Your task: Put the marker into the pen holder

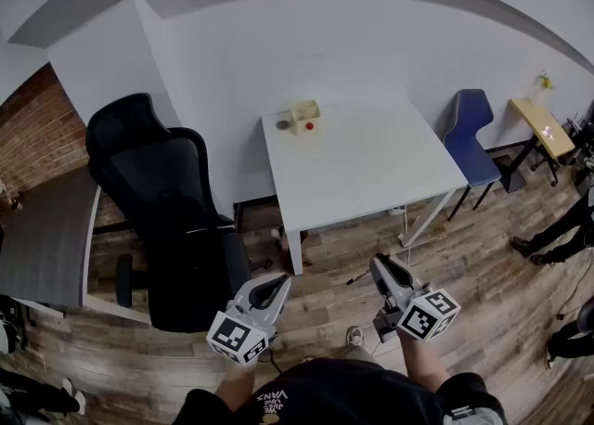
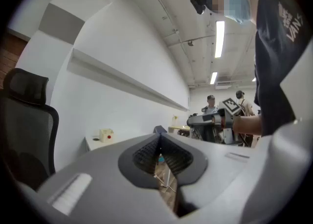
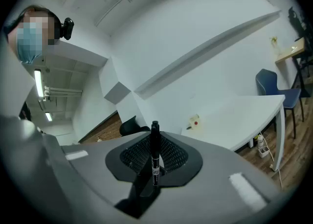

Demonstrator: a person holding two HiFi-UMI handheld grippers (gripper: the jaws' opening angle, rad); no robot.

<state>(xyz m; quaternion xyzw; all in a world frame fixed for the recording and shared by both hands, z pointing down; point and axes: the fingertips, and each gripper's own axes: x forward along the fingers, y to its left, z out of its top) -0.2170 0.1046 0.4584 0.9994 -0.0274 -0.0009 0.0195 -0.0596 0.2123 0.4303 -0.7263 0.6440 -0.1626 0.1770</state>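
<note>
A person is standing on the wooden floor at the 6 o'clock side of a white tabletop and is holding a gripper in each hand. The right gripper is squeezing its jaws on a black marker. The marker is standing straight up between the jaws, and its top is poking out above them. The left gripper is holding nothing, and its jaws are sitting together. Both grippers are hanging in the air in front of the person, well apart from the tabletop. The left one is at about 7 o'clock from it and the right one at about 6 o'clock. The pen holder is a small pale yellow box with a red dot on its front. It is sitting on the far left corner of the tabletop, at about 11 o'clock. A little dark round thing is lying just beside the box, at its 9 o'clock. A big black office chair is standing at 8 o'clock from the tabletop, near it. A blue chair is standing at 3 o'clock.
</note>
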